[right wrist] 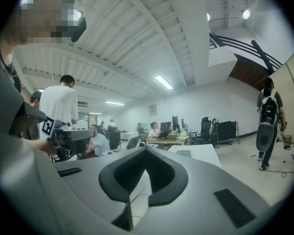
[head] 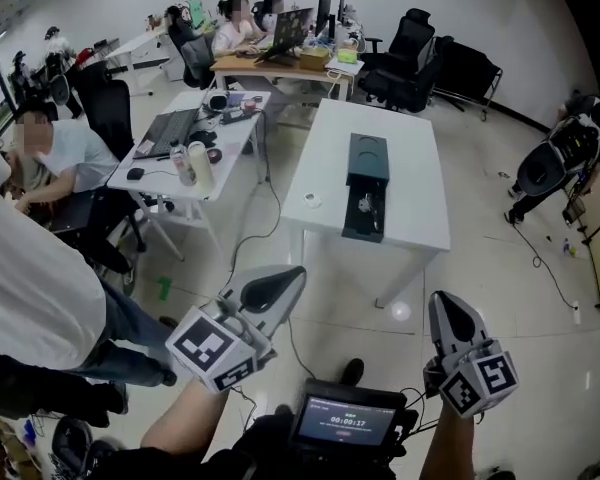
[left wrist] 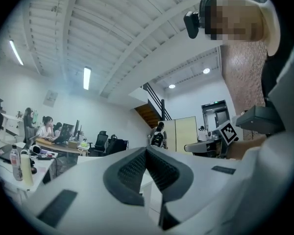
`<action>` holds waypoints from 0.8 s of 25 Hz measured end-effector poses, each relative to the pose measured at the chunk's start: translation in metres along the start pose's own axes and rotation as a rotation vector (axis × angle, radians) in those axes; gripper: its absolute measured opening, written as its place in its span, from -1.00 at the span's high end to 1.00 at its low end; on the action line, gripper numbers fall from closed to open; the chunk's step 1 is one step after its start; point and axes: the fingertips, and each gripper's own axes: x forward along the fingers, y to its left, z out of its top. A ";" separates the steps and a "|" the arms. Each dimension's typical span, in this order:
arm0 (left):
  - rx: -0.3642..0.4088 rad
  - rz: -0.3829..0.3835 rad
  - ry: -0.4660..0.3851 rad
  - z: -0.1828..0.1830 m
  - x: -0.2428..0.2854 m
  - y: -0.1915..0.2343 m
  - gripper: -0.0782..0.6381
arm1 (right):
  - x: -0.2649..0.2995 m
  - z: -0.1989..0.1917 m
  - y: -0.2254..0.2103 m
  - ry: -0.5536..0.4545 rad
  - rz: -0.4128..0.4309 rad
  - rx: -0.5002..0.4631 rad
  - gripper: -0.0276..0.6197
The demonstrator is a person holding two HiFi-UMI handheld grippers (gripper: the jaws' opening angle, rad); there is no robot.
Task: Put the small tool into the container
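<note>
A dark green container stands on the white table, its front drawer pulled open toward me. A small shiny object lies in that drawer; I cannot tell whether it is the tool. A small white item rests on the table's left side. My left gripper and right gripper are both held low over the floor, well short of the table. Each is shut with nothing between the jaws, as the left gripper view and right gripper view show.
Desks with laptops, bottles and seated people fill the left and back. A standing person in white is close at my left. Office chairs stand behind the table. A screen device hangs at my chest.
</note>
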 end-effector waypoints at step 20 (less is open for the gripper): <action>-0.012 0.065 0.039 0.017 -0.016 -0.178 0.76 | -0.181 0.039 -0.006 -0.040 0.040 -0.012 0.86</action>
